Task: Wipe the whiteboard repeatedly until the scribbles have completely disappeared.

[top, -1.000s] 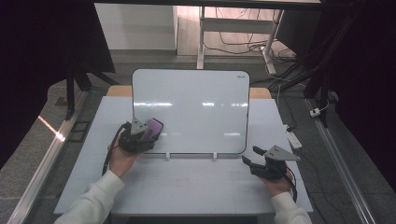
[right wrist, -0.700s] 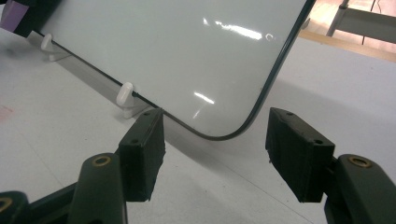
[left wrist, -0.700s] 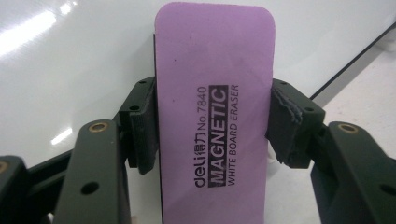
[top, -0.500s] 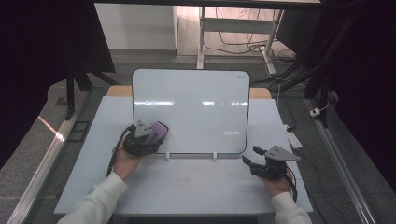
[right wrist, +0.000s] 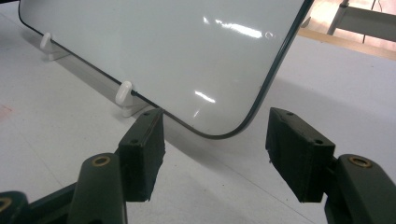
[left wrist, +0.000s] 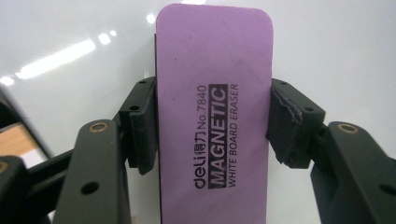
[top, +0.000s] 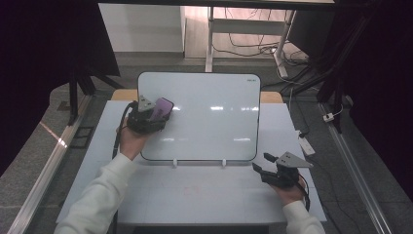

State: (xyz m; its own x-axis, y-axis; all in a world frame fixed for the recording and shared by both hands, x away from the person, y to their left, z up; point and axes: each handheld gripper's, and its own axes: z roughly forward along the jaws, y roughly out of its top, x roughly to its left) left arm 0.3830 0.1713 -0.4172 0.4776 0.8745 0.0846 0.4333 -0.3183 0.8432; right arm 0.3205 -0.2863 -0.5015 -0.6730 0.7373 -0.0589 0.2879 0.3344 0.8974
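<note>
A white board [top: 204, 117] leans on small white feet at the table's middle. My left gripper [top: 155, 113] is shut on a purple magnetic white board eraser [top: 160, 109], held against the board's upper left area. In the left gripper view the eraser [left wrist: 215, 116] stands lengthwise between the two pads [left wrist: 142, 123], with the board's surface [left wrist: 336, 51] behind it. My right gripper [top: 258, 165] rests low on the table by the board's lower right corner. It stands open in the right gripper view [right wrist: 212, 154], nothing between its pads, the board's corner [right wrist: 243, 126] just beyond them.
The white table [top: 195, 195] has bare room in front of the board. A white plug strip [top: 306, 145] lies at the table's right edge. Metal frame rails [top: 39, 165] run along both sides, and a desk leg with cables [top: 210, 39] stands behind.
My left gripper has carried the eraser up and slightly left along the board's left side. The right gripper has stayed where it was.
</note>
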